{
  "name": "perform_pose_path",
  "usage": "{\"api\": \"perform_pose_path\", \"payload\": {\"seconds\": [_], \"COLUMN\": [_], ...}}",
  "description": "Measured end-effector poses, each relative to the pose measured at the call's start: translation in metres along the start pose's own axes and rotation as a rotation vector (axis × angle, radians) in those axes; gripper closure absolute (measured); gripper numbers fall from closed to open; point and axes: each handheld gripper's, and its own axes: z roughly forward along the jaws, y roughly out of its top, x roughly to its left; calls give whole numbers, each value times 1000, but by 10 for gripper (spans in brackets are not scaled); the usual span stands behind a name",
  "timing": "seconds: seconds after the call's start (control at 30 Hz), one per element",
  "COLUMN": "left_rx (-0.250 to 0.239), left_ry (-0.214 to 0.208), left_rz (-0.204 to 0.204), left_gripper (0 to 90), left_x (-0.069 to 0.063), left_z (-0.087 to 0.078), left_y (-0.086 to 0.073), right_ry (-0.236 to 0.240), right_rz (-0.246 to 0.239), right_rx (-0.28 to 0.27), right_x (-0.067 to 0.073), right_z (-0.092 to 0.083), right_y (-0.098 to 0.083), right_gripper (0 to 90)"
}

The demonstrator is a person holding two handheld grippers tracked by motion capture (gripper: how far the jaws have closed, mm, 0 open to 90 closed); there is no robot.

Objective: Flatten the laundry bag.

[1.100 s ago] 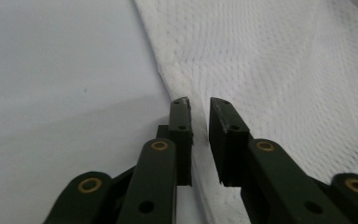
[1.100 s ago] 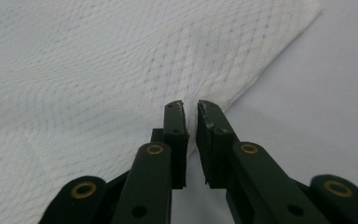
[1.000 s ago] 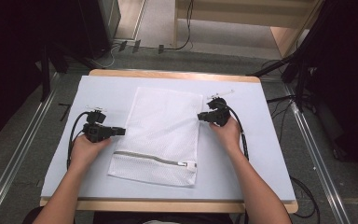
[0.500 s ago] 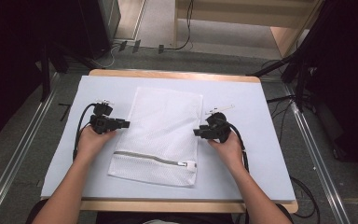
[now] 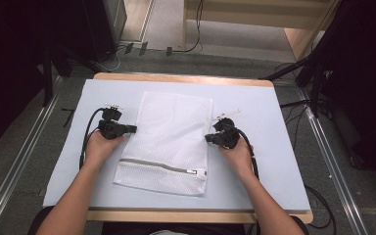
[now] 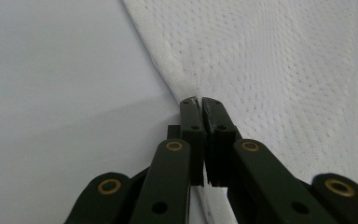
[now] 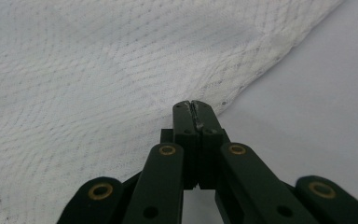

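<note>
Gripping mesh bag side hems, left tongs, right tongs, pointing inward.

Grey floor surrounds the wooden-edged table.

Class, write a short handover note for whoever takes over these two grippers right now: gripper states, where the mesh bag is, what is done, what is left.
Left gripper: jaws have just closed, pinching the left edge of the mesh bag.
Right gripper: jaws have just closed on the bag's right edge.
Bag: flat on the mat, zipper at the near end, apparently closed.
Done: both side edges gripped about midway along.
Left: probably lift or fold the bag; no fold made yet.
</note>
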Motion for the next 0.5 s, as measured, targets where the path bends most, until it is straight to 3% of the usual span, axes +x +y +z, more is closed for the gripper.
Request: {"api": "perform_pose_path", "payload": {"seconds": [0.13, 0.4, 0.5], "left_rx": [-10, -4, -8], "left_ry": [-3, 38, 18], "left_rz": [-10, -29, -50], "left_gripper": [892, 891, 878], "left_x": [3, 6, 10], "left_z": [-4, -6, -7], "left_y": [0, -2, -2], "right_ry": [-3, -41, -47], "right_rz": [10, 17, 19], "right_rx": [6, -24, -28], "right_x": [-7, -18, -21], "right_z": [2, 10, 11], "right_y": [6, 16, 16], "right_gripper": [900, 900, 900]}}
